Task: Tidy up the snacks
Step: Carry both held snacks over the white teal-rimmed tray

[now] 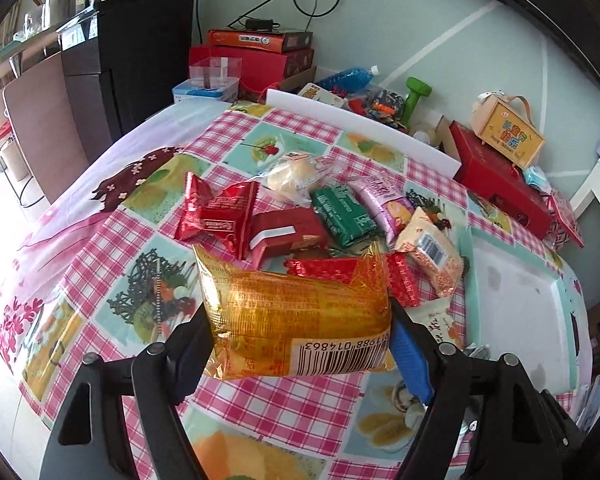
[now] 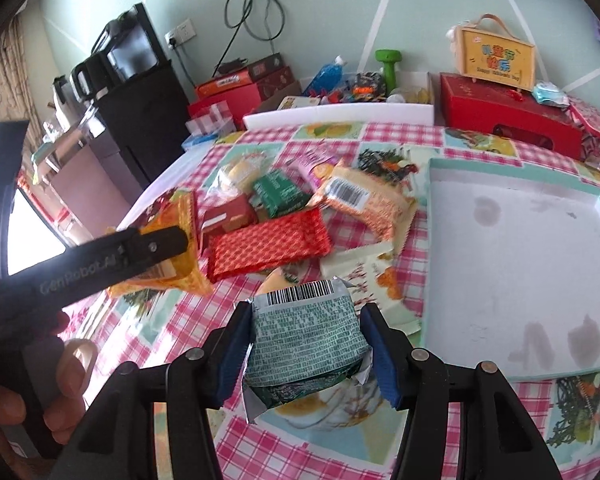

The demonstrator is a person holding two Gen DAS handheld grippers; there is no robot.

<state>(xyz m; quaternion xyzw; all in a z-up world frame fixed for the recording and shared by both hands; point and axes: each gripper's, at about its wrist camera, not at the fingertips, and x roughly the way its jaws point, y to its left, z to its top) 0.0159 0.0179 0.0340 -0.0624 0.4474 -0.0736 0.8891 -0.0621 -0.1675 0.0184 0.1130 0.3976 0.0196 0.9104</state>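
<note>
While gripped, orange packet [image 1: 296,316] lies crosswise

Green dumbbell [image 1: 418,94], black kettle [image 2: 85,76]

A lived-in home room; a table under a pink checked fruit-print tablecloth [image 1: 284,408] is the centre; behind it stand red gift boxes [image 1: 256,62], a kettle [image 2: 85,76] on a dark cabinet [image 1: 140,56], and a wall socket [image 2: 182,34] with trailing cables.
</note>
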